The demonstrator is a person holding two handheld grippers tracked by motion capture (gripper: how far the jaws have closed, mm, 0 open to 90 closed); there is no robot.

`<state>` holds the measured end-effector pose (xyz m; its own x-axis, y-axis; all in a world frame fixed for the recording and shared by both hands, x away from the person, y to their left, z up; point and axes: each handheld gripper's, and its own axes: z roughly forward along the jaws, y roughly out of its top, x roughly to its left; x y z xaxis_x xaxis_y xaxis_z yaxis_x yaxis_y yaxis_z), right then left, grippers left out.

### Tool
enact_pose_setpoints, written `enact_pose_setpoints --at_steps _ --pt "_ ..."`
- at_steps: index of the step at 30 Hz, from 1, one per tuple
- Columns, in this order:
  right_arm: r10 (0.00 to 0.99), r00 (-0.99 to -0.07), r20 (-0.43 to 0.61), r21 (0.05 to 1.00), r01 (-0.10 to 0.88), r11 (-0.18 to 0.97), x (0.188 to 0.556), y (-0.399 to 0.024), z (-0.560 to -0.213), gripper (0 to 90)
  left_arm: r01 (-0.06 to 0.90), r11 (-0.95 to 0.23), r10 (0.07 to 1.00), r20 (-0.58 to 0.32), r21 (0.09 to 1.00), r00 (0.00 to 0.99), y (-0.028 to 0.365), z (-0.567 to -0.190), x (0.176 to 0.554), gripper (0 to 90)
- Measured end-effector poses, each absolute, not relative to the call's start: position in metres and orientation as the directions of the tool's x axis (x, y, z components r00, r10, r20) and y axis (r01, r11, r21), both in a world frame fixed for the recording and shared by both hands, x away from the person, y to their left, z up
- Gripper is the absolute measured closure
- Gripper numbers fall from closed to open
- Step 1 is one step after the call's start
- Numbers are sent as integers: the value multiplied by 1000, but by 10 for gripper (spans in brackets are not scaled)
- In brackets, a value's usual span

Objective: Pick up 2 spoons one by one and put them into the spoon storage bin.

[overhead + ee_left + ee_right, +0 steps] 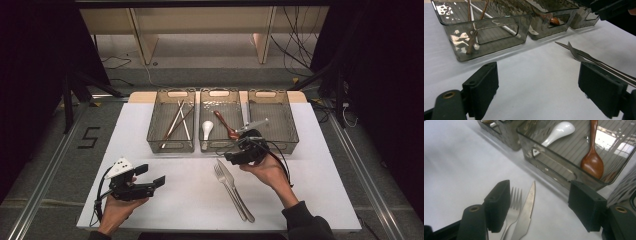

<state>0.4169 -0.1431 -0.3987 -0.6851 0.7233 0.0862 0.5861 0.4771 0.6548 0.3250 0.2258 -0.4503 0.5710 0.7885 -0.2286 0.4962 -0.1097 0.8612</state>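
Observation:
A steel fork (223, 176) and knife (235, 187) lie side by side on the white table (175, 200), tips toward the bins. My right gripper (230, 156) hovers open just over those tips, by the middle bin's front wall. In the right gripper view the fork (515, 207) and knife (526, 212) lie between the wide-apart jaws of the right gripper (540, 207), nearer the left jaw and untouched. My left gripper (151, 175) rests open at the front left, and in the left gripper view the left gripper (537, 87) has only bare table between its jaws.
Three clear bins stand in a row at the back. The left bin (171, 148) holds chopsticks (177, 122). The middle bin (220, 92) holds a white spoon (207, 129) and a brown wooden spoon (226, 126). The right bin (272, 120) has nothing in it.

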Motion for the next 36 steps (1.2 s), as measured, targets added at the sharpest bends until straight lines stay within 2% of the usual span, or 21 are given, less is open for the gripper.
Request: enact_pose_setpoints --at_steps 21,36 --pt "726 -681 92 583 628 515 397 -160 -417 330 492 -103 793 -228 864 565 228 -450 323 160" --pt "690 -722 58 479 626 615 378 -151 -438 330 493 -92 797 -232 865 557 232 -451 320 160"
